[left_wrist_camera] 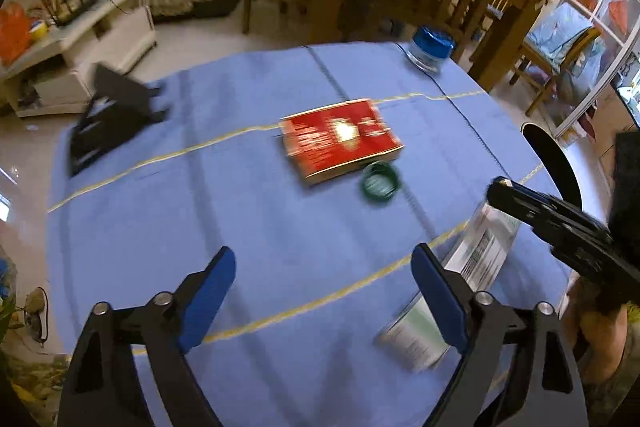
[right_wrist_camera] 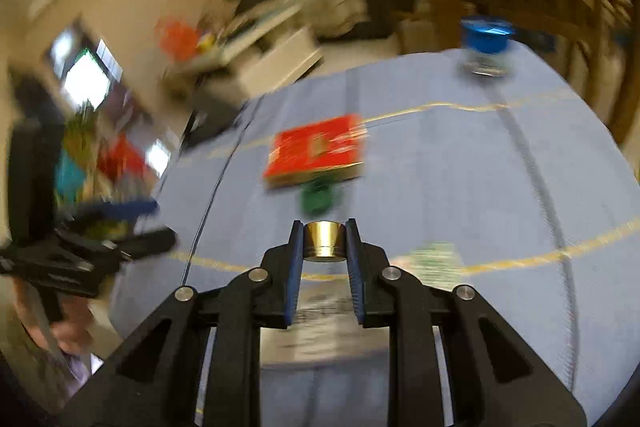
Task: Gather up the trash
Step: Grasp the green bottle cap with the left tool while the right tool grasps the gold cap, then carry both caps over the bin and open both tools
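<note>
The gold cap (right_wrist_camera: 324,241) sits pinched between the blue pads (right_wrist_camera: 294,259) of my right gripper (right_wrist_camera: 324,243), held above the blue cloth (left_wrist_camera: 240,227), so that piece of trash is already in hand. It looks like a small, stiff, shiny metal or metallised cap, light and probably slick, and tapered, so I judge it could squirt out if I squeeze off-centre; the pads meet its sides squarely, which seems the right hold. My left gripper (left_wrist_camera: 324,267) hangs wide open over the cloth, with nothing between its pads. Just beside its right finger lies a silvery printed wrapper (left_wrist_camera: 484,247), and nearer me a pale tube-like packet (left_wrist_camera: 416,339); both are blurred, but they look thin, soft and crinkly, so I would take them at a raised edge or fold, not flat. Farther off lies the red box (left_wrist_camera: 340,139), likely light cardboard that would crush if gripped hard, best taken across a short edge. The green lid (left_wrist_camera: 380,183) lies just beside its near corner, a stiff ring I could nip by the rim. A blue-capped jar (left_wrist_camera: 430,49) stands at the far edge.
</note>
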Available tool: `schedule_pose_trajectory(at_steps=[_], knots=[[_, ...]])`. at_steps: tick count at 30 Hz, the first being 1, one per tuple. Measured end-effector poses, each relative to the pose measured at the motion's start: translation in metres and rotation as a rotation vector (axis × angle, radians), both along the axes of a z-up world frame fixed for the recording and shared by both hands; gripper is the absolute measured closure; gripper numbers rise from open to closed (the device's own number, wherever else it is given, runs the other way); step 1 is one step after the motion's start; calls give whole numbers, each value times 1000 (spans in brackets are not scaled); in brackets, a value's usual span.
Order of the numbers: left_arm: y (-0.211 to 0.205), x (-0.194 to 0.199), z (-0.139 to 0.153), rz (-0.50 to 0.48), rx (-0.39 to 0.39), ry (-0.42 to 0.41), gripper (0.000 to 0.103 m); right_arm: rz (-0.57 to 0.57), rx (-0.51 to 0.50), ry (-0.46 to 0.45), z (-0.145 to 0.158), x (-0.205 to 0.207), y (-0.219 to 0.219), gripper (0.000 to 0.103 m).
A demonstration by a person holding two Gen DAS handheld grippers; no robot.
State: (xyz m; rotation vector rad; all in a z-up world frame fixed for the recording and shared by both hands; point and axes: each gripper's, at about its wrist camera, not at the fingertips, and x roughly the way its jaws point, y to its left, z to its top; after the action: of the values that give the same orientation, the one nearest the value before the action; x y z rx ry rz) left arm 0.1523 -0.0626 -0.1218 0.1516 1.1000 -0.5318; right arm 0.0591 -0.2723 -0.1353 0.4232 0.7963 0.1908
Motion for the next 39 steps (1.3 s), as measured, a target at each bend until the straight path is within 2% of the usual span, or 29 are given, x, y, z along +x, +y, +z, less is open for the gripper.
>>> schedule_pose_trajectory(at_steps=[3,6,9,12,15,16,17,19,23,26,28,33,36,39], knots=[[-48,11,-9,-18,57,4,19,-64,29,-23,3,-6,-24,82],[-79,20,-19,-9,120,-5,20,-76,71,-31,3,-5,-36,82],[-90,32,-32,30,144,24,23,-74,95,-38,4,-4,-41,82],[-91,44,-45,59,125,104,30,-74,121,-48,6,-7,-44,82],[-98,47,-48,80,169,79,35,-75,154,-55,4,-7,-42,82],[-97,47,-48,90,173,75,42,-80,157,-59,4,-6,-42,82],[-97,47,-46,105,174,65,69,-80,157,-59,4,-6,-42,82],[-97,42,-43,98,179,78,74,-89,162,-64,5,-7,-43,82],[-99,23,-42,65,242,34,74,-110,168,-71,6,-11,-48,82],[-86,21,-40,88,172,100,74,-127,173,-74,6,-14,-51,82],[-78,21,-34,103,132,114,74,-136,174,-82,8,-17,-52,82],[-77,3,-1,88,75,61,74,-179,182,-109,13,-27,-70,82],[-91,-12,13,50,70,6,74,-254,185,-106,8,-44,-100,82],[-117,-29,20,1,65,-44,74,-346,126,-80,1,-63,-135,82]])
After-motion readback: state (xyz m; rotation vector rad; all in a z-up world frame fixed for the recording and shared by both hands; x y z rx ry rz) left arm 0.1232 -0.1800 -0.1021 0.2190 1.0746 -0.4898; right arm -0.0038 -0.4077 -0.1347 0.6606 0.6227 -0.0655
